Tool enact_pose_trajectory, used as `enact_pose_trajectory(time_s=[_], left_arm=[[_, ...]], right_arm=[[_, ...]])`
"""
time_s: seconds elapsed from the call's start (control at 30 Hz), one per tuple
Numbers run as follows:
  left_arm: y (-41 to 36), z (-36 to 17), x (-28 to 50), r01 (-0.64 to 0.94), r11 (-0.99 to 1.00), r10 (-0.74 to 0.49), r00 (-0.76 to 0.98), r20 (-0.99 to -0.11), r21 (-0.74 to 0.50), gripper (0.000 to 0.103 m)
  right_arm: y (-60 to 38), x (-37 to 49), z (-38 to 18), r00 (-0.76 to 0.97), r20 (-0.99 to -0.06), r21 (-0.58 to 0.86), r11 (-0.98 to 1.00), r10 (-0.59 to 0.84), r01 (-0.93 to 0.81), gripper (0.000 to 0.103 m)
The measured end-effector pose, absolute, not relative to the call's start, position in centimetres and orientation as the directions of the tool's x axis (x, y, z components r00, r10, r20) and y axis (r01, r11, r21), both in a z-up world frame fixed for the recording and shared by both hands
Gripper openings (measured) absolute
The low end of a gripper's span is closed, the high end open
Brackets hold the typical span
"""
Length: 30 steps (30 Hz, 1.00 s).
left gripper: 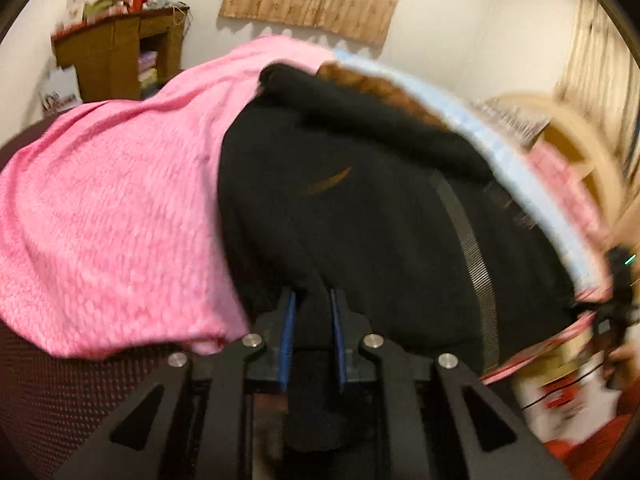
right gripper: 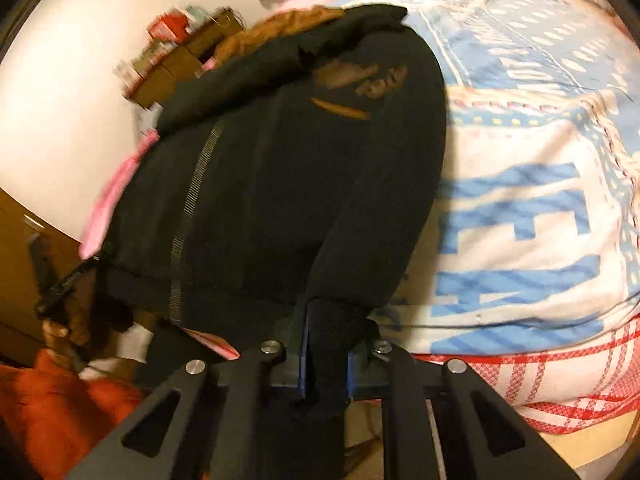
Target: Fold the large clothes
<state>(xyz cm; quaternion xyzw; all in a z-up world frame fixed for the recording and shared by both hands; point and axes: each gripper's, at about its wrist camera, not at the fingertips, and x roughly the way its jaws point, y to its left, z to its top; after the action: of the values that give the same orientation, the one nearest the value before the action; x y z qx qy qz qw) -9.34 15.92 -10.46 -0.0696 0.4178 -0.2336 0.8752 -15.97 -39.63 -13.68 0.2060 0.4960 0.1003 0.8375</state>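
Observation:
A black zip-up jacket (left gripper: 360, 208) with a brown fur collar (left gripper: 384, 88) lies spread on the bed, collar end far from me. In the left wrist view my left gripper (left gripper: 313, 308) is shut on a fold of the jacket's near hem, black cloth pinched between the blue pads. In the right wrist view the same black jacket (right gripper: 280, 168) fills the middle, its zip running down the left. My right gripper (right gripper: 326, 320) is shut on the hem at the other near corner, cloth bunched between its fingers. The other gripper (right gripper: 60, 288) shows blurred at the far left.
A pink blanket (left gripper: 112, 220) covers the bed to the left of the jacket; a blue and white patterned sheet (right gripper: 520, 200) lies to its right. A wooden cabinet (left gripper: 116, 56) with boxes on top stands against the far wall. Red cloth (right gripper: 60, 408) sits low at the left.

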Motion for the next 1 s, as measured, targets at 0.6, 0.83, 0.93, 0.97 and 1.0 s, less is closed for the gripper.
enact_pose_trajectory(time_s=[0.6, 0.83, 0.93, 0.97, 1.0], left_arm=[[14.5, -4.5, 11.4, 0.108, 0.961, -0.262, 0.656, -0.708, -0.255, 0.002], [19.5, -1.9, 9.3, 0.228, 0.943, -0.331, 0.738, -0.588, -0.244, 0.098], [20.6, -3.5, 8.8, 0.303, 0.914, -0.405, 0.703, -0.584, -0.269, 0.099], [20.3, -4.1, 8.7, 0.323, 0.904, -0.427, 0.680, -0.596, -0.279, 0.099], [19.6, -5.2, 8.5, 0.345, 0.894, -0.448, 0.656, -0.607, -0.287, 0.099]], right_arm=[[-44.1, 5.3, -11.4, 0.681, -0.588, 0.697, 0.701, 0.437, 0.152, 0.011], [-43.3, 8.1, -14.4, 0.665, -0.646, 0.631, 0.752, 0.376, 0.188, 0.011], [-43.5, 7.6, -14.8, 0.668, -0.637, 0.640, 0.747, 0.386, 0.179, 0.011], [-43.4, 7.4, -14.7, 0.670, -0.635, 0.639, 0.749, 0.384, 0.176, 0.011], [-43.4, 7.4, -14.7, 0.671, -0.635, 0.639, 0.749, 0.383, 0.176, 0.011]])
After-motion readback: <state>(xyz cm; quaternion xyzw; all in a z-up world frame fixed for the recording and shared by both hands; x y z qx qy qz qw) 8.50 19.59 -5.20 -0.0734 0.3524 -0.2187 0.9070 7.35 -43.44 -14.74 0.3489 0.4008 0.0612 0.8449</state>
